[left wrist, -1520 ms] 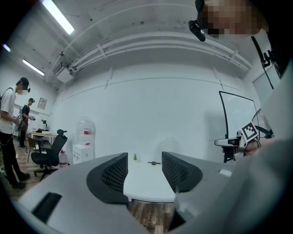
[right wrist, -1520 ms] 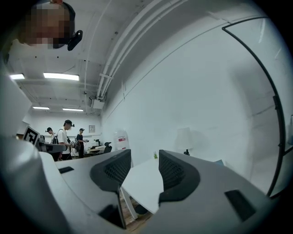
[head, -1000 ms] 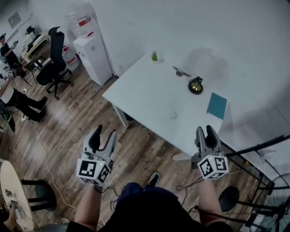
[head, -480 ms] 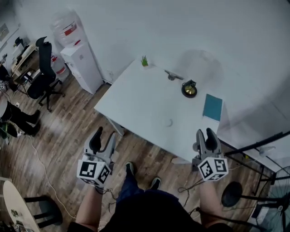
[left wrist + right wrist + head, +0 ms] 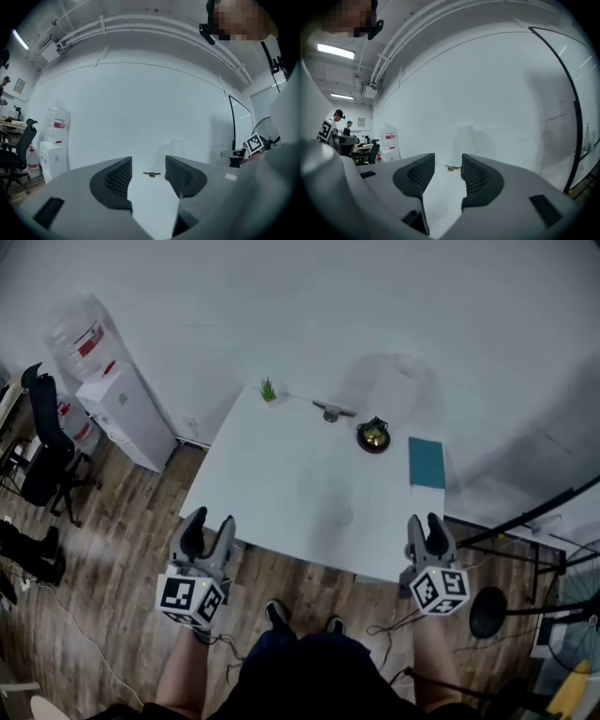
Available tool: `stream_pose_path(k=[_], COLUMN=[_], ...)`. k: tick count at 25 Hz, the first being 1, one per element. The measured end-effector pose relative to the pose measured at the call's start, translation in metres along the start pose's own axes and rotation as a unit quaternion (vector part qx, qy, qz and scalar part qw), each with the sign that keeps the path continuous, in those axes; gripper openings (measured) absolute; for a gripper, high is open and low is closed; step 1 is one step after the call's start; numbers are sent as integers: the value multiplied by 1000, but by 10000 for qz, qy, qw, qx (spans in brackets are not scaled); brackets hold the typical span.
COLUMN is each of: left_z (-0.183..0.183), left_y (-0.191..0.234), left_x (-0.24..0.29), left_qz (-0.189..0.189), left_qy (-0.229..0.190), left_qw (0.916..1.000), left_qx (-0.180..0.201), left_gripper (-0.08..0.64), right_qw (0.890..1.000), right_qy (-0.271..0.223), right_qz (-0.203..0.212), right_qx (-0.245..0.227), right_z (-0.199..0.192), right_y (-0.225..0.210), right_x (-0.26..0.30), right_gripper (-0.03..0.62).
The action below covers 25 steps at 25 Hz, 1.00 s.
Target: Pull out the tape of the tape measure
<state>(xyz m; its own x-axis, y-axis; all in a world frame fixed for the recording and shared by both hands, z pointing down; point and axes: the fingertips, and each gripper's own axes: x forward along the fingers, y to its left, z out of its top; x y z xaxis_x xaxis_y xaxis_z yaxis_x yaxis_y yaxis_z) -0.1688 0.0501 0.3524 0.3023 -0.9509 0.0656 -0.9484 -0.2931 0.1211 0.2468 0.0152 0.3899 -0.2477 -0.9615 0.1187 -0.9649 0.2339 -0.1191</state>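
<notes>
A round black-and-gold thing (image 5: 373, 435), which looks like the tape measure, lies at the far side of the white table (image 5: 281, 484). My left gripper (image 5: 208, 524) hovers off the table's near left corner, open and empty. By the near right corner my right gripper (image 5: 426, 523) is held open too, with nothing between its fingers. Both are far short of the round thing. In the left gripper view the jaws (image 5: 148, 171) frame only the tabletop and a small dark object (image 5: 151, 174) far off. The right gripper view (image 5: 448, 168) shows the same small object (image 5: 451, 168).
On the table stand a small green plant (image 5: 268, 389), a grey bar-shaped item (image 5: 328, 412) and a teal notebook (image 5: 427, 462). A water dispenser (image 5: 117, 409) and an office chair (image 5: 47, 451) are at the left. Black stands and a fan (image 5: 525, 606) are at the right.
The person has stepped up to the table, which now lies straight ahead and closer. Both grippers keep the same open pose in front of the body.
</notes>
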Motion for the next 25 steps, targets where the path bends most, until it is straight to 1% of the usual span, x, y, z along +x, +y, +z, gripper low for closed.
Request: stream_pose_path(k=[5,10,13,17,20,22,25], left_z=[-12,-27,-44,-64,-77,-84,-90], left_y=[27,31,27,19,14,13,6], left_x=[32,69,91,115,126,138,153], left_qz=[-457,-759,-849,-836,-826,-795,-755], left_qy=[208,360,512,721,1026,1196,1352], left_qw=[9987,9964,9949,9938,9913,9895,9876], left_qx=[-72,-141,-166,-93,55,170,242], left_gripper=[221,221,219,219,219,219,219], right_qw=[9988,9963,9950,9918,9887,9870,9828], right_qy=[171,512,778,1150,1365,1492,1760], right_qz=[-463,-693,-630,-553,-603,-537,-408], right_qx=[53,60,64,72,159,254,393], right_z=[-15,-40,-60,-98,-118,-130,-152], right_y=[17,18,19,14,8,4,-4], right_x=[4,17,32,58,77,94,111], right_gripper=[186,186,187,181,178,179,184])
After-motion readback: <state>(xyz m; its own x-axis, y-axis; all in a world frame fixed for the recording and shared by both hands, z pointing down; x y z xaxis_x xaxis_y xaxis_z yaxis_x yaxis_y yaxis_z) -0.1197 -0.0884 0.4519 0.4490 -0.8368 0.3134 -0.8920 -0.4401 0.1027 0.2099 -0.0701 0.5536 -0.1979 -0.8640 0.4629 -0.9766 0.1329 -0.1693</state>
